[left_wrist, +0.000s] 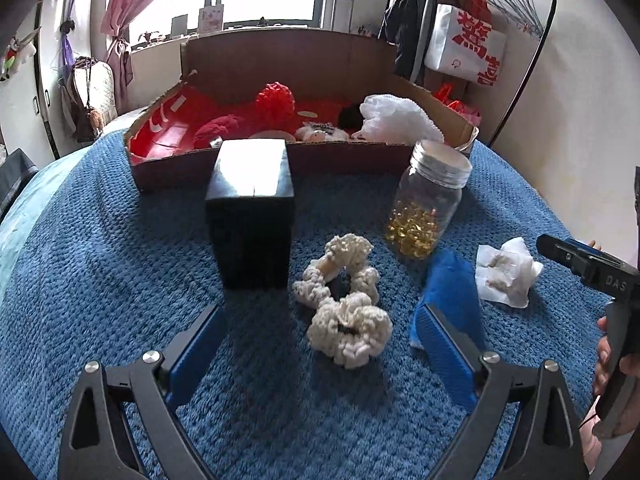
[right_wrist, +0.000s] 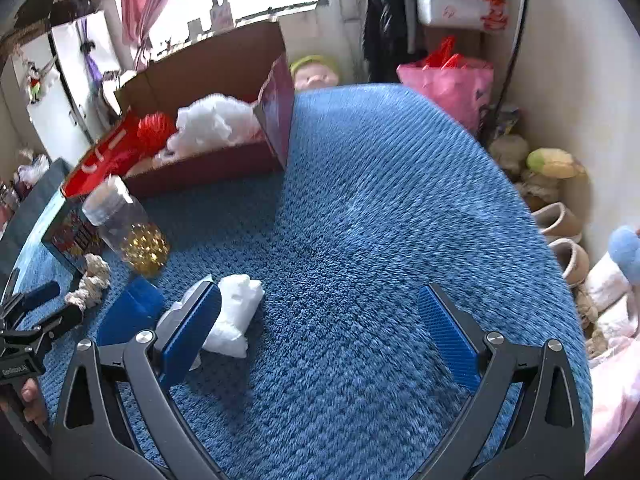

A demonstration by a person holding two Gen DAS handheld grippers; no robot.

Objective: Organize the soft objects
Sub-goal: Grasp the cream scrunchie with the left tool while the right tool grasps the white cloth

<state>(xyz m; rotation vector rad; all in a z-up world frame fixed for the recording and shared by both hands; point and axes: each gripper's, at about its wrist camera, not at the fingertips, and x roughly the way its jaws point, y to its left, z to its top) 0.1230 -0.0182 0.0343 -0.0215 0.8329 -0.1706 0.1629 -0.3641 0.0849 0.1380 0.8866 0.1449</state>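
A cream crochet scrunchie (left_wrist: 344, 300) lies on the blue blanket (left_wrist: 100, 264), just ahead of my open, empty left gripper (left_wrist: 324, 332). A folded blue cloth (left_wrist: 452, 284) lies by the left gripper's right finger. A crumpled white tissue (left_wrist: 506, 272) lies further right; in the right wrist view the tissue (right_wrist: 234, 312) sits beside the left finger of my open, empty right gripper (right_wrist: 320, 320). The cardboard box (left_wrist: 260, 160) at the back holds red soft items, a red pom-pom (left_wrist: 275, 101) and a white fluffy piece (left_wrist: 396, 118).
A black box (left_wrist: 250, 216) stands left of the scrunchie. A glass jar (left_wrist: 430, 200) with yellow capsules stands at the right. The right gripper's body (left_wrist: 592, 268) shows at the right edge. Shoes (right_wrist: 560, 232) and plush toys lie on the floor past the bed edge.
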